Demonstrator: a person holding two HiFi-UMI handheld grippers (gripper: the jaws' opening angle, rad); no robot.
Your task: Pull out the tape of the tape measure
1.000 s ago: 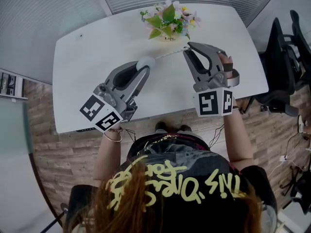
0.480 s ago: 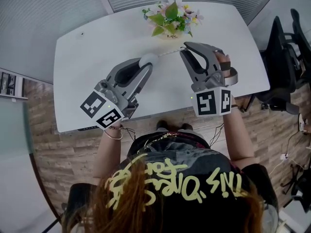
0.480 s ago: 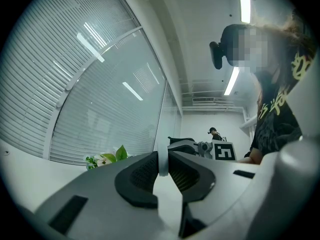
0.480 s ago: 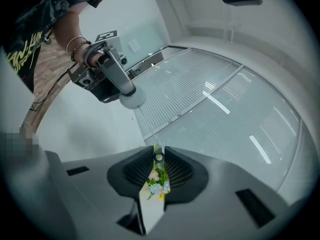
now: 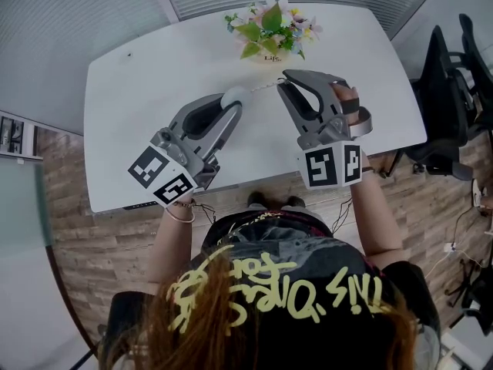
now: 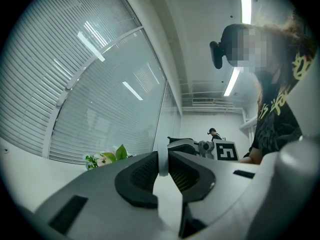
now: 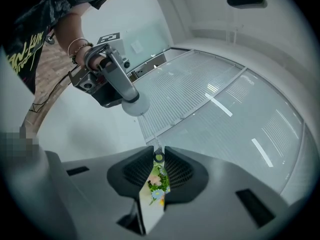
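Tape measure: We see a small round white case (image 5: 233, 95) held in the air over the middle of the table, at the tip of the left gripper.
Tape: A thin pale strip (image 5: 264, 85) runs from the case across to the tip of the right gripper. It looks taut and passes just in front of the flowers in the head view.
Tape end: In the right gripper view we make out a small tab with a ring (image 7: 158, 157) sitting right between the ribbed pads, with the strip leading away from it to the round case (image 7: 135, 105).
Left gripper: Its jaws (image 5: 232, 103) are nearly together and clamped on the case. In the left gripper view we see the case edge-on, as a narrow white band (image 6: 162, 160) pressed between the two dark pads.
Right gripper: Its jaws (image 5: 283, 78) are drawn in to a narrow gap and pinch the tape's end tab.
Hands: We see a hand (image 5: 350, 101) wrapped around the right gripper's handle. The left wrist, with a thin bracelet (image 5: 179, 216), shows behind the left gripper's marker cube.
Table: The top is white (image 5: 146, 91) and both grippers hover above it, side by side.
Flowers: A small pot of flowers (image 5: 269, 29) stands at the far edge of the table, beyond the tape.
Surroundings: Black office chairs (image 5: 451, 83) stand off to the right, on a wood-pattern floor (image 5: 69, 230).
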